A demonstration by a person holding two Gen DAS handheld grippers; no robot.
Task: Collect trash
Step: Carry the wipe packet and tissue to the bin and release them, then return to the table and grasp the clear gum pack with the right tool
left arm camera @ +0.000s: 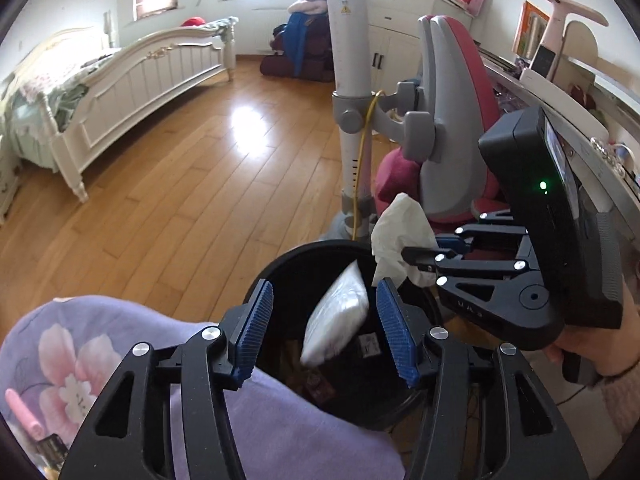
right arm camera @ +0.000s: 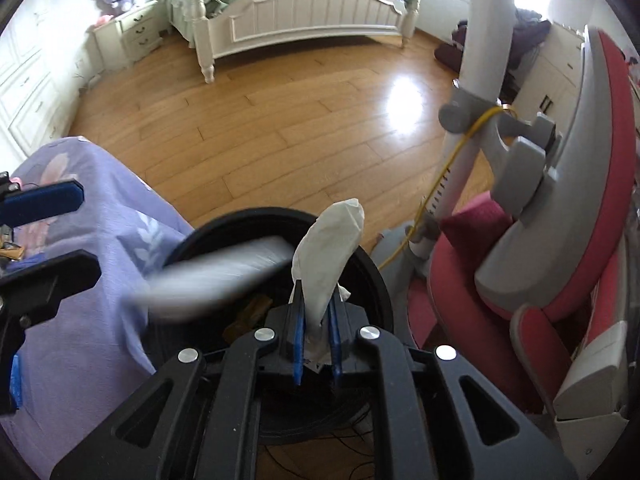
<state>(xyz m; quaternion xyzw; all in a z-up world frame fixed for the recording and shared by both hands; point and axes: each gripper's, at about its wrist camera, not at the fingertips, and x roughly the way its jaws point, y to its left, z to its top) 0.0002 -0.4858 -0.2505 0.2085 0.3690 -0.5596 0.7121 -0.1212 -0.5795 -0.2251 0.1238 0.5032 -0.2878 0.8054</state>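
I hold my left gripper point(left arm camera: 326, 328) pointing down over the black trash bin point(left arm camera: 280, 264). Its two blue pads point(left arm camera: 394, 336) are spread apart and nothing touches them. A white plastic packet point(left arm camera: 338, 320) is in the air between them, tilted, over the mouth of the bin. In the right wrist view the same packet point(right arm camera: 216, 276) looks smeared and blurry.

My right gripper point(right arm camera: 316, 344) also points down, at the far right side of the bin's rim point(right arm camera: 372, 268). Its blue pads are close together and they pinch a crumpled white tissue point(right arm camera: 332, 256). The tissue sticks up out past the fingertips. In the left wrist view I see this gripper point(left arm camera: 408, 256) from the side, with the tissue point(left arm camera: 400, 232) bunched at its tip, over the bin's rim. My right hand point(left arm camera: 580, 356) wraps around the black handle below it.

A soft purple cloth with pink flowers point(left arm camera: 80, 352) lies just beside the bin on the left and presses against its side. On the right, a red and grey chair point(left arm camera: 452, 120) stands near the bin. A tall white and grey pole point(left arm camera: 352, 80) with a yellow cord point(left arm camera: 362, 160) stands behind the bin. Farther back across the wooden floor point(left arm camera: 168, 184) is a white bed point(left arm camera: 132, 72).

Inside the bin it is dark. I can make out some brown scraps point(left arm camera: 316, 384) at the bottom, but I cannot tell what they are.
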